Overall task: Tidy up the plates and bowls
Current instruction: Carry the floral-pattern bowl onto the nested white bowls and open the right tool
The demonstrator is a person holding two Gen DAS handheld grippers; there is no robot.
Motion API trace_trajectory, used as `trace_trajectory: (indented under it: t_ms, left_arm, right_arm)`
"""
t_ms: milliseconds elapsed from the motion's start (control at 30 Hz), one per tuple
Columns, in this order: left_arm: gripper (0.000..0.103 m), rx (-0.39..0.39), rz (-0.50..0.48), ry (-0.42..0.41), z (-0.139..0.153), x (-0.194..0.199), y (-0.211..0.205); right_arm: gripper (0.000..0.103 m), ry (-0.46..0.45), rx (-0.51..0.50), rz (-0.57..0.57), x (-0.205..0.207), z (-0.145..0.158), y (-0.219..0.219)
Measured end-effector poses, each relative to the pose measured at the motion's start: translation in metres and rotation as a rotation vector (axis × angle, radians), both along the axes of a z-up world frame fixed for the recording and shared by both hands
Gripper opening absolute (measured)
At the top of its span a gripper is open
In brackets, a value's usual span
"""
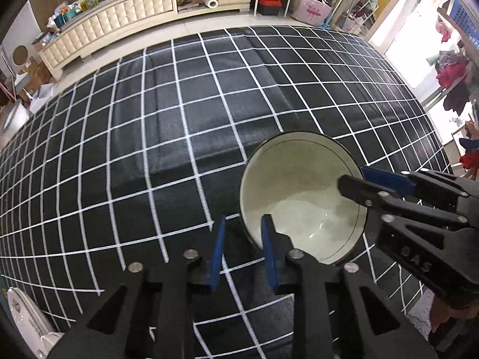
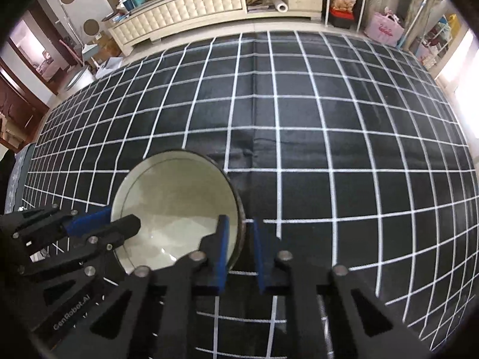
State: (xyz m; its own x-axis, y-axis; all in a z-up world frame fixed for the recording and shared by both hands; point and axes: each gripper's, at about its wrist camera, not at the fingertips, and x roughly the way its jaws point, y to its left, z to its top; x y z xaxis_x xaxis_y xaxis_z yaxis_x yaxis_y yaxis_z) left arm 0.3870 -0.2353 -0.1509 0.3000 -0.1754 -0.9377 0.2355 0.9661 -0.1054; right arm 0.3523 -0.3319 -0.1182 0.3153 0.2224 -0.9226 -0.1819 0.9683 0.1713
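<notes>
the left gripper (image 1: pixel 243 249) straddles the near-left rim of the white bowl (image 1: pixel 302 185), one blue pad inside and one outside, jaws narrowed onto the wall. the right gripper (image 2: pixel 241 248) pinches the opposite rim the same way. the bowl sits upright on the black grid-patterned tablecloth (image 1: pixel 149 137).

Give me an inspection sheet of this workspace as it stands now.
Surface: black tablecloth with a white grid, creased.
Job's things: empty white bowl, upright on the cloth; patterned white dish at the picture's edge.
Clutter: nothing seen on the cloth.
Grippers: left gripper and right gripper hold opposite sides of the bowl's rim, jaws closed on it.
Cables: nothing seen.
Surroundings: padded low cabinet, pink bag, white rack.
</notes>
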Motion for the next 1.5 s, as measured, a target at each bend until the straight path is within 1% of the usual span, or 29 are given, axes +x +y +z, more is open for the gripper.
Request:
trace_trajectory:
  t_ms: [67, 167, 367, 500, 733, 900, 1033, 1100, 1200, 1367, 1500]
  left_arm:
    - [0.015, -0.008, -0.003, 0.007, -0.004, 0.001, -0.003]
    - [0.014, 0.009, -0.004, -0.002, -0.005, 0.001, -0.006]
    - [0.013, -0.004, 0.006, -0.01, -0.012, -0.001, -0.005]
    - [0.012, 0.01, -0.012, -0.031, -0.005, -0.006, -0.005]
    - [0.011, -0.008, 0.002, -0.036, 0.01, -0.018, -0.001]
    - [0.011, -0.014, 0.019, -0.054, 0.028, -0.033, 0.015]
    - [0.011, -0.026, 0.039, -0.073, 0.046, -0.048, 0.035]
    - [0.01, -0.033, 0.056, -0.084, 0.055, -0.056, 0.049]
    - [0.01, -0.021, 0.071, -0.105, 0.067, -0.07, 0.066]
    - [0.01, -0.024, 0.121, -0.119, 0.079, -0.096, 0.101]
    - [0.01, -0.01, 0.156, -0.124, 0.084, -0.118, 0.131]
  right_arm:
    - [0.015, -0.005, 0.001, -0.007, 0.0, -0.001, -0.001]
    - [0.014, -0.001, 0.007, -0.02, -0.001, -0.001, -0.005]
    - [0.011, -0.013, 0.0, -0.053, -0.001, 0.001, -0.005]
    - [0.011, -0.012, 0.04, -0.075, -0.008, 0.007, -0.009]
    - [0.011, -0.041, 0.028, -0.061, -0.023, 0.028, 0.007]
    - [0.011, -0.06, 0.046, -0.06, -0.033, 0.043, 0.024]
    - [0.011, -0.091, 0.056, -0.052, -0.042, 0.059, 0.048]
    - [0.011, -0.102, 0.057, -0.037, -0.048, 0.066, 0.06]
    - [0.011, -0.116, 0.059, -0.006, -0.057, 0.075, 0.08]
    - [0.011, -0.132, 0.057, 0.047, -0.07, 0.085, 0.112]
    - [0.011, -0.14, 0.058, 0.089, -0.084, 0.088, 0.14]
